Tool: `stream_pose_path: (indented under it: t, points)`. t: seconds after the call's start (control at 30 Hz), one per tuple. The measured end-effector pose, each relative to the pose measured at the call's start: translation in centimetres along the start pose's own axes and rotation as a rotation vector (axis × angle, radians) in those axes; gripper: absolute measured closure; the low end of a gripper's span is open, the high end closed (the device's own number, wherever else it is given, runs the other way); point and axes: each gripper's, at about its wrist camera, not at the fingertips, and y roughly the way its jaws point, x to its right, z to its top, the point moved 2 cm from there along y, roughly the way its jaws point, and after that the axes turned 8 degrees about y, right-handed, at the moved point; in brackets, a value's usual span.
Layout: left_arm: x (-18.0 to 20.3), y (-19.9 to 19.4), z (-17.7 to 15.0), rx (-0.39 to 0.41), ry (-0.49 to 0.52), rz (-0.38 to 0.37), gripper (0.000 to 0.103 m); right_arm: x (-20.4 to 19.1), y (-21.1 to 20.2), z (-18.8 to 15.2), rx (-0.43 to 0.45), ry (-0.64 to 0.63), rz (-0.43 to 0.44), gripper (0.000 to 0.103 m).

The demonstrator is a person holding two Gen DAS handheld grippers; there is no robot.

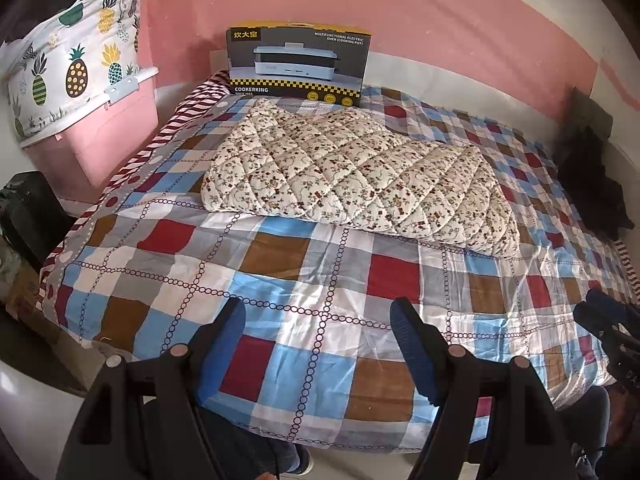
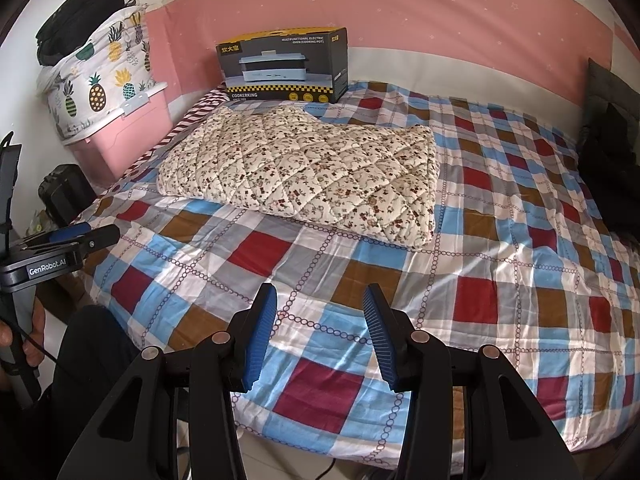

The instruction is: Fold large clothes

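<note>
A pink bin [image 1: 116,136] stands left of the bed [image 1: 304,280]. The quilt [image 1: 352,176], cream with small flowers and diamond stitching, lies folded into a thick pad mid-bed, in front of the box [image 1: 298,64]. The left gripper [image 1: 318,344] hovers over the near edge, jaws wide, empty. The right gripper [image 2: 320,332] likewise gapes, holding nothing.

Left gripper [image 1: 318,344]: black plastic arms, ribbed blue pads [image 1: 224,352], round metal pivot screws. Right gripper [image 2: 320,332] matches. At nine o'clock, a grey handle (white "GenRobot.AI" lettering), black cable, bare-skinned hand [image 2: 30,340].
</note>
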Motion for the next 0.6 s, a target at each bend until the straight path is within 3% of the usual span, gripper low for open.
stream_pose_path:
  t: [0.6]
  points:
    - [0.02, -0.25, -0.12, -0.004, -0.023, -0.021, 0.026, -0.05, -0.01, -0.05, 0.000, 0.001, 0.001, 0.057]
